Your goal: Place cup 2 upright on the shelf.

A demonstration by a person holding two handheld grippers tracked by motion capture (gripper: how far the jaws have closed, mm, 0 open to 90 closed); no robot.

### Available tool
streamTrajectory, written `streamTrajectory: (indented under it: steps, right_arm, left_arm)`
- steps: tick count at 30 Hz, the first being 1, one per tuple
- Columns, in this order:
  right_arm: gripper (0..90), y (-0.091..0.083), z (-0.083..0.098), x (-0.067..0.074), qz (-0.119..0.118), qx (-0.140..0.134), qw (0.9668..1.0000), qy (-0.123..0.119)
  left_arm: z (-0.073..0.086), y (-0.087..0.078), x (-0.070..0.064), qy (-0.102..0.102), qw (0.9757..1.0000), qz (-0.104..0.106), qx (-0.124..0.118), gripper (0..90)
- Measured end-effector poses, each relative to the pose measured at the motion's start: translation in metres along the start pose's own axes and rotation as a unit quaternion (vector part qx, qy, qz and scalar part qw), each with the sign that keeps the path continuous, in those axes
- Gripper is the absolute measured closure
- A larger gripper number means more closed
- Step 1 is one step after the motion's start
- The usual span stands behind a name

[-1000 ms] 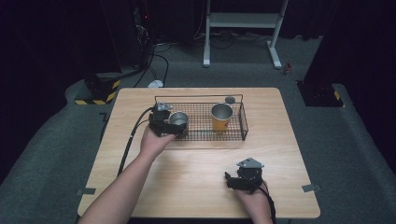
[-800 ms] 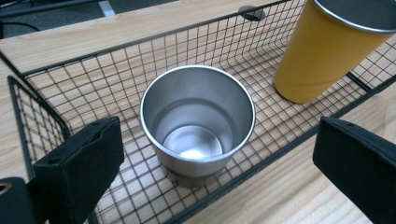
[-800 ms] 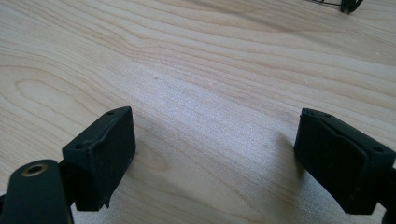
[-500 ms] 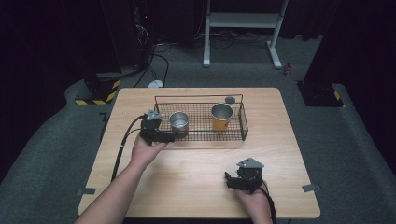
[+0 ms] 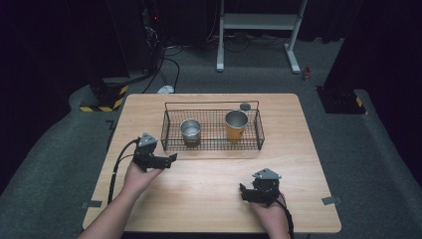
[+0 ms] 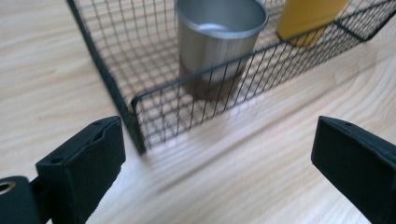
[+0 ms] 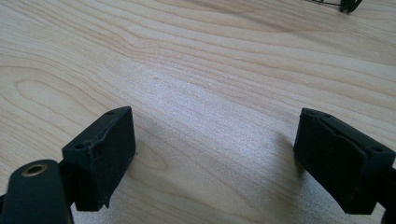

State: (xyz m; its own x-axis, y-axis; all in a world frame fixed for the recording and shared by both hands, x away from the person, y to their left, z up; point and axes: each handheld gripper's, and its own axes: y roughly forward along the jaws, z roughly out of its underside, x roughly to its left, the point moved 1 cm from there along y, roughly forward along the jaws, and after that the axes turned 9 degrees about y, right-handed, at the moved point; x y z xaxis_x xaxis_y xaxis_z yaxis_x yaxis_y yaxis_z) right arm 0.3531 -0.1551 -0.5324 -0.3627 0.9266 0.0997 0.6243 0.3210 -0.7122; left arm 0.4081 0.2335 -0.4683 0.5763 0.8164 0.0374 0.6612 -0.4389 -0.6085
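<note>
A: Start with what's closest to us. What are the 2 hands doing?

B: The right gripper (image 5: 243, 191) sits low over the table (image 5: 209, 209), well short of the wire basket (image 5: 211, 148) and off toward its right end. Its jaws stand wide apart with only bare wood between them.

A: And the other one?

B: The left gripper (image 5: 171, 158) is just outside the basket's near-left corner and doesn't touch the wire. Its jaws are wide too (they have just been closing a little) and nothing is between them.

A: So where's the cup?

B: The steel cup (image 5: 190, 132) stands upright inside the basket, in its left half, mouth up. From the left gripper it lies ahead and past that corner, behind the front wall.

A: Which hand would you send?

B: The left, I'd say. It is plainly nearer, and the right would have to cross most of the basket's length. Since the cup's long axis is vertical and mesh walls it in, I'd guess the jaws must come over the rim from above rather than level.

A: Anything farther back?

B: 1 yellow cup (image 5: 236, 124), upright in the basket's right half, and a small grey disc (image 5: 245, 106) just behind the basket's far wall.
</note>
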Motion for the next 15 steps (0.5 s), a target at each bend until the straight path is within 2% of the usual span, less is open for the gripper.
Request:
streamTrajectory:
  steps: [9,10,11,13,15]
  right_arm:
    - [12.8,0.0,0.0,0.0,0.001,0.0,1.0,0.001]
    - [12.7,0.0,0.0,0.0,0.001,0.0,1.0,0.001]
    - [12.7,0.0,0.0,0.0,0.001,0.0,1.0,0.001]
    - [12.8,0.0,0.0,0.0,0.001,0.0,1.0,0.001]
    - [12.8,0.0,0.0,0.0,0.002,0.0,1.0,0.002]
  left_arm:
    - [0.042,-0.02,0.004,-0.004,0.9998,0.001,0.021,3.7]
    - [0.052,-0.023,0.005,-0.005,0.9996,0.0,0.028,3.8]
    - [0.052,-0.023,0.005,-0.005,0.9996,0.0,0.028,4.0]
    - [0.063,-0.025,0.006,-0.008,0.9993,-0.002,0.038,4.1]
    - [0.074,-0.027,0.006,-0.001,0.9986,-0.004,0.053,4.0]
